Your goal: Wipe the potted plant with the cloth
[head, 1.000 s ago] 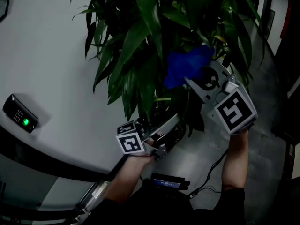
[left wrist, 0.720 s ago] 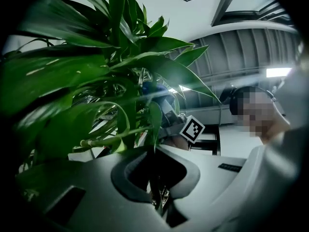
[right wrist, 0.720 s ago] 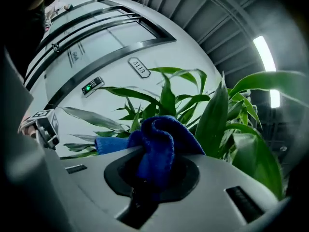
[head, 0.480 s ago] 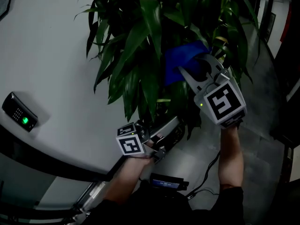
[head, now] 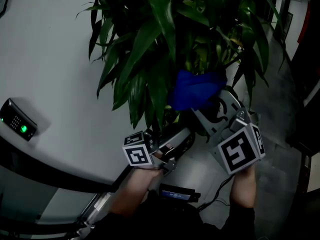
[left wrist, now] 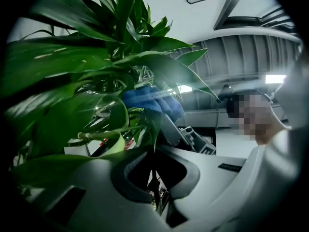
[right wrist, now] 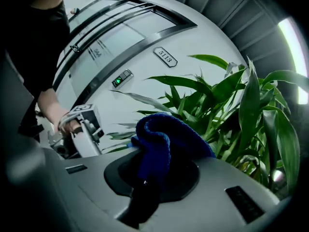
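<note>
**Left tongs** [left wrist: 155, 199]: closed, pinching a narrow leaf [left wrist: 154, 168] low in the foliage.

**Right tongs** [right wrist: 153, 182]: clamped on a bunched blue cloth [right wrist: 166, 134]. The cloth sits among the leaves on the near right side of the plant [head: 150, 39].

**Position:** in the head view the left tongs lie nearer and to the left of the cloth, apart from it.

**Plant:** long dark green leaves, filling the far centre.

**Surroundings:**
- White curved wall [head: 45, 59] on the left.
- Keypad reader [head: 19, 119] on that wall, showing a green light.
- Grey floor [head: 280, 109] on the right.
</note>
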